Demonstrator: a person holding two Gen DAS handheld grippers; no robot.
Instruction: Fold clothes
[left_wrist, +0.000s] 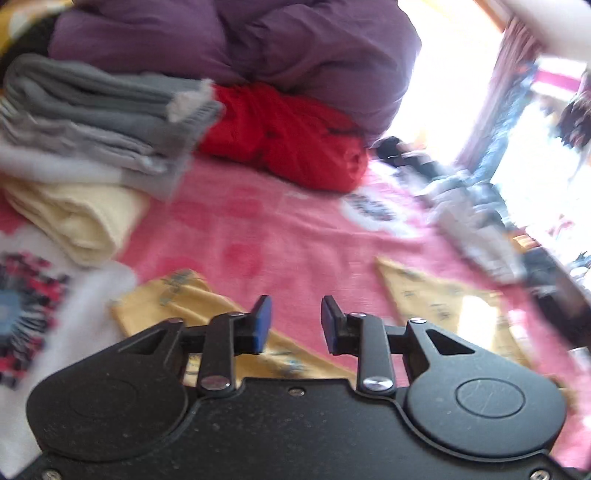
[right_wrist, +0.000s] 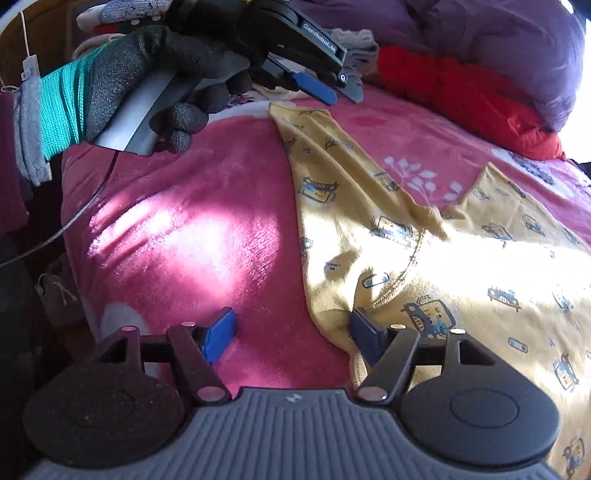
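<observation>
A yellow printed garment (right_wrist: 424, 236) lies spread on a pink blanket (right_wrist: 192, 229) over a bed, its two legs or sleeves (hard to tell which) fanning away; folding looks barely begun, the cloth flat and unfolded. The right tool (right_wrist: 291, 332) stands wide apart at the garment's near edge, one pad touching the hem, nothing clamped; the left tool (left_wrist: 295, 321) hovers partly apart over the far corner, holding nothing. The next move probably calls for each tool to pinch an edge and carry it across. The right view shows the gloved left hand (right_wrist: 147, 74) and the print; only the left view shows the folded grey (left_wrist: 103, 110) and cream (left_wrist: 74, 218) clothes stacked beside a red bundle (left_wrist: 288, 140).
</observation>
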